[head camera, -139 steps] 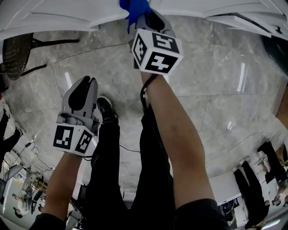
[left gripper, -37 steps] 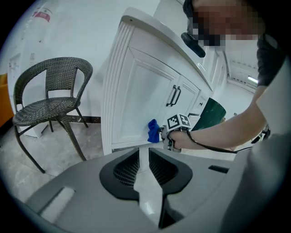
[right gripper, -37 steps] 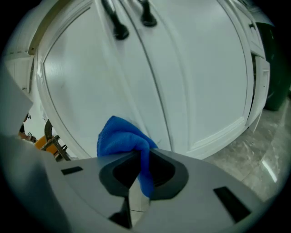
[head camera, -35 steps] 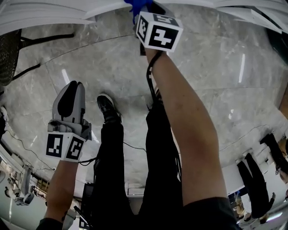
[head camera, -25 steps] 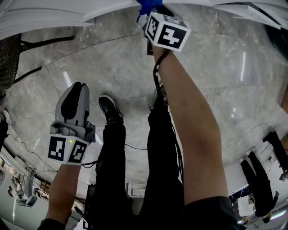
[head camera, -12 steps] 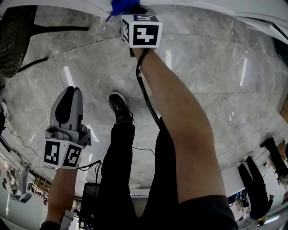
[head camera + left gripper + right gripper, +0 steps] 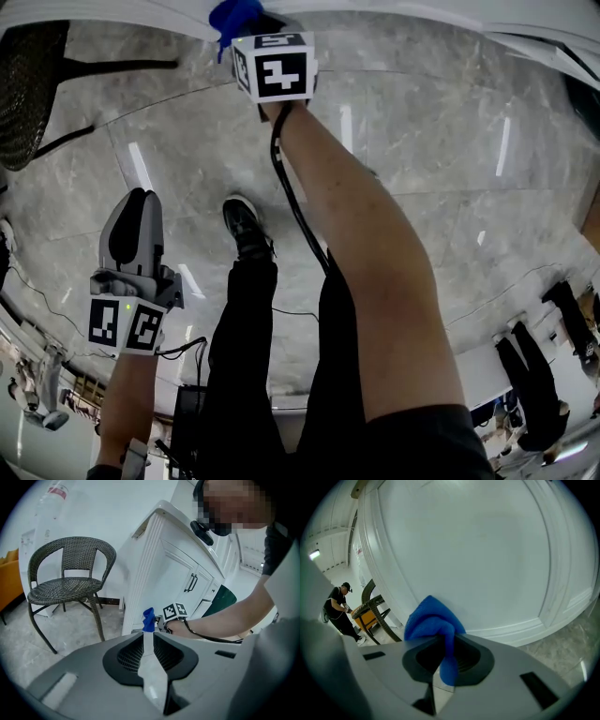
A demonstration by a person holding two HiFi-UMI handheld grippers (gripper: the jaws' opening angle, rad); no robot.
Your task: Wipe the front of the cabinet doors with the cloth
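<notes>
— Blue cloth (image 7: 433,620), where is it?
— Bunched in the right gripper (image 7: 442,657). Its jaws are clamped on it, and a fold hangs down between them. The bundle sits low on the white cabinet door (image 7: 487,550), just above the moulding. Whether it touches the panel I cannot tell.
— And from the head view?
— The right arm reaches far forward with the marker cube (image 7: 274,66) uppermost. The cloth shows at the far edge, at the cabinet's foot.
— The left gripper (image 7: 146,641)?
— Jaws together, nothing between them. It hangs at the near left over the grey marble floor (image 7: 422,150), well apart from the cabinet and pointing toward it.
— What else?
— A dark wicker chair (image 7: 65,571) stands left of the cabinet, near its fluted corner. A black shoe (image 7: 246,225) is planted on the floor between the two arms. A person in black (image 7: 338,607) stands far off to the left.
</notes>
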